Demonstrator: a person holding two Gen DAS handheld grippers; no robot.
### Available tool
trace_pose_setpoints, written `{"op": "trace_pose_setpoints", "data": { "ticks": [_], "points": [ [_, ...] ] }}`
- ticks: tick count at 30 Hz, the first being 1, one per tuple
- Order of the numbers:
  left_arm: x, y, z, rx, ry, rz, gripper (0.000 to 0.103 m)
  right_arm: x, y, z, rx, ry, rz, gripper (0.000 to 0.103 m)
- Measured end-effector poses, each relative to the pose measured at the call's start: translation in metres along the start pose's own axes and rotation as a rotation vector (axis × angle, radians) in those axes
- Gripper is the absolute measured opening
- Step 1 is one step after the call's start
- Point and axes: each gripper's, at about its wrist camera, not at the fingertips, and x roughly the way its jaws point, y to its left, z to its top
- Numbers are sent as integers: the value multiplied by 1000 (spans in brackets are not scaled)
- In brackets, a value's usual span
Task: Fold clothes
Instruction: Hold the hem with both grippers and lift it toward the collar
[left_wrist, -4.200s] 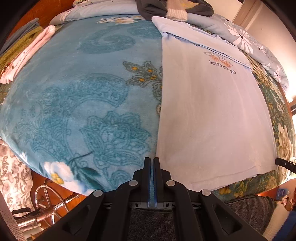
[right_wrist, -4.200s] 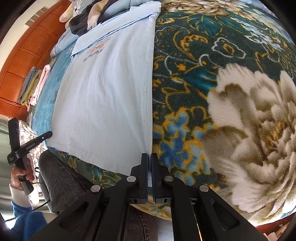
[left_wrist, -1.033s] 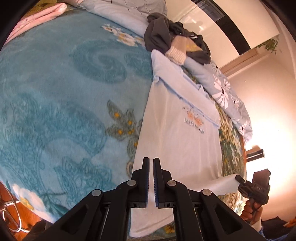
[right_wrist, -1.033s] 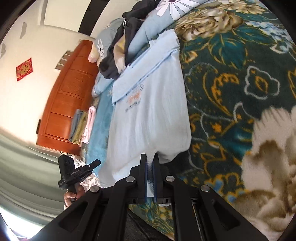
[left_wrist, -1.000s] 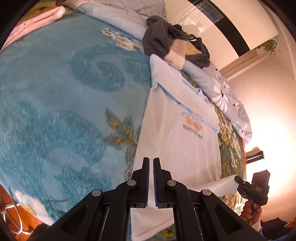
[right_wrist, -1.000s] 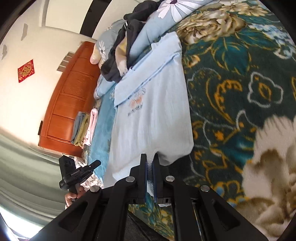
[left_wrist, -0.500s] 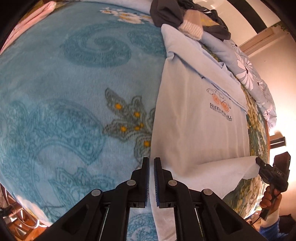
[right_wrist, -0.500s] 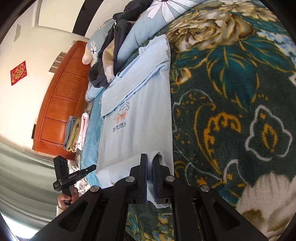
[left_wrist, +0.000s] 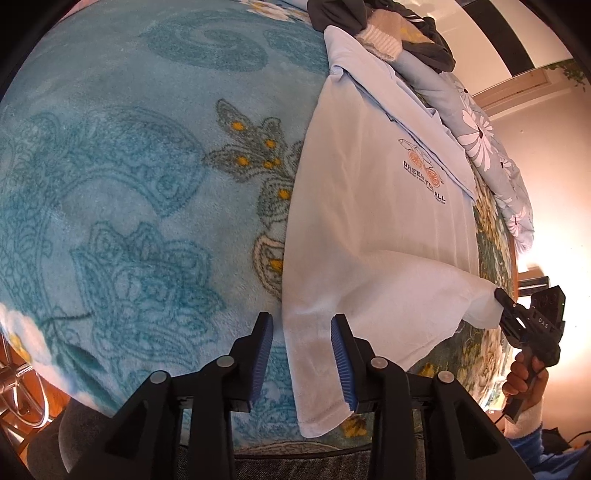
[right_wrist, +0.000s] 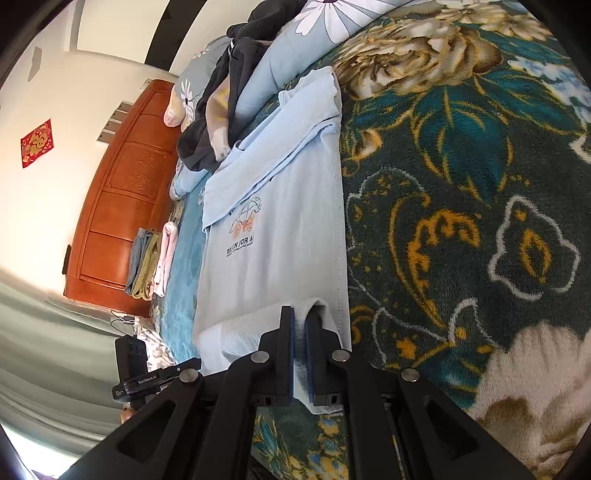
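Left wrist view: looking down on the light blue T-shirt (left_wrist: 376, 229), lying flat along the blue floral blanket (left_wrist: 129, 184) of the bed, printed logo (left_wrist: 424, 173) toward the far end, hem nearest the camera; left claw (left_wrist: 302, 347) spreading apart, blue pads straddling the shirt's near left hem corner but not pressing it, cloth lying slack between them; beyond the shirt's right edge, right claw (left_wrist: 504, 308) pinching the other hem corner, lifted and carried partway toward the logo.

Right wrist view: right claw (right_wrist: 300, 328) clamped together on the folded-over hem, cloth showing between the pads; beyond the shirt's left edge, left claw (right_wrist: 194, 363) hovering low at the bed's side; further off past the shirt's collar, a dark clothes pile (right_wrist: 229, 92) and folded stack (right_wrist: 151, 262).

Judging the step as the bottom-up fold, half laid: worth letting the right corner down level with the left one, keeping the hem straight, sliding both claws out without dragging cloth.
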Motion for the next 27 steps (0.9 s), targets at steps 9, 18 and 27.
{"op": "trace_pose_setpoints", "data": {
  "ticks": [9,18,27],
  "points": [
    [5,-21,-23,87,-14,89,9,-3,3,-4,-4,3,-5,6],
    [-50,0,2,-25,-184,-140,3,-18,15,-15,-24,15,124,6],
    [-32,-25,115,-3,-230,-113,4,1,13,43,-26,-55,156,5]
  ]
}}
